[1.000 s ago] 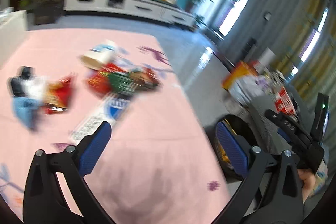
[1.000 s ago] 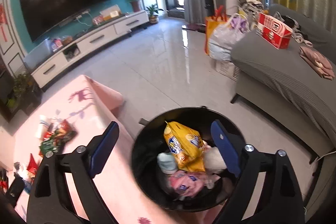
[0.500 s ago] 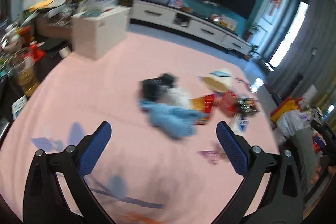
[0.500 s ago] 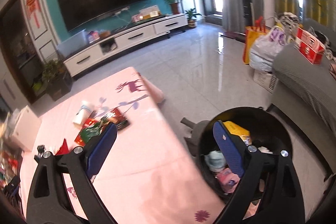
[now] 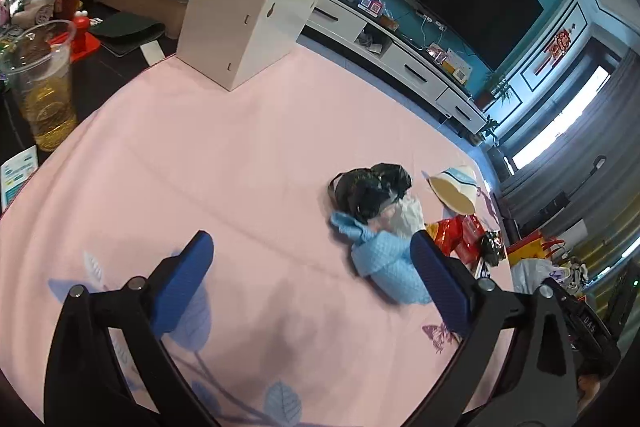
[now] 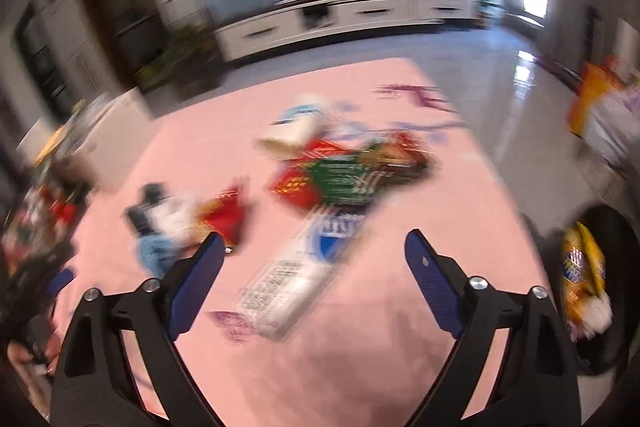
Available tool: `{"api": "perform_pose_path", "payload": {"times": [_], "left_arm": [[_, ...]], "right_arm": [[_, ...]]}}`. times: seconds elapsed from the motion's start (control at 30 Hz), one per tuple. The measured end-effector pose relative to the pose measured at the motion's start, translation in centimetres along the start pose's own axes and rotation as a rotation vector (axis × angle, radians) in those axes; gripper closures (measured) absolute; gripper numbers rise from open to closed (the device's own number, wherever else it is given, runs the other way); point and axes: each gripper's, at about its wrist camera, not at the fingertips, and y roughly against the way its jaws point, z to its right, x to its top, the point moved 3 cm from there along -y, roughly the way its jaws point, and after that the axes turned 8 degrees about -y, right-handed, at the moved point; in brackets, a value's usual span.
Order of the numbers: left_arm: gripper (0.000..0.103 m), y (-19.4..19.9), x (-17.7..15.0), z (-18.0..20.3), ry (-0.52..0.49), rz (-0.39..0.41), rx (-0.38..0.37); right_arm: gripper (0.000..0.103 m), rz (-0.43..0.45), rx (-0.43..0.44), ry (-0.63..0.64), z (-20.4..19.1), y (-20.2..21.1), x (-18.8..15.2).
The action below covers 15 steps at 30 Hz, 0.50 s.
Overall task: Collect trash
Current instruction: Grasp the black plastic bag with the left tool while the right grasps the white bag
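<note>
Remaining on the pink surface (image 5: 248, 187): black bag (image 5: 370, 187), blue cloth (image 5: 384, 263), paper cup (image 5: 456, 187), red wrappers (image 6: 316, 175), white packet (image 6: 304, 271). Bin (image 6: 616, 227) beside the surface held a yellow packet (image 6: 582, 267). Left hand-held gripper (image 5: 312, 283) and right hand-held gripper (image 6: 314, 275) stood apart, empty, the right's jaws having just narrowed slightly.

Right wrist view: motion-blurred throughout; print on the white wrapper (image 6: 308, 267) illegible | black bin (image 6: 600, 291) cut off by the right edge | Left wrist view: blue cloth (image 5: 384, 259) partly hidden behind the left gripper's right finger (image 5: 438, 283)
</note>
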Motion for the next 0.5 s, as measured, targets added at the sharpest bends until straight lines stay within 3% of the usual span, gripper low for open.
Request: {"api": "perform_pose_path", "payload": {"times": [0.23,0.33,0.5], "left_arm": [[0.029,-2.9,1.8,-0.3,0.032,-0.063,-0.076],[0.042,-4.8,2.8,-0.4,0.036,-0.094,-0.138],[0.043,-7.8,4.1,0.2,0.046,-0.149,-0.218]], "right_arm": [[0.057,-0.175,0.178,0.062,-9.8,-5.0,0.7],[0.071,-0.261,0.182,0.049,-11.9,-7.9,0.6],[0.072,-0.307,0.121,0.041,-12.2,-11.3,0.0]]}}
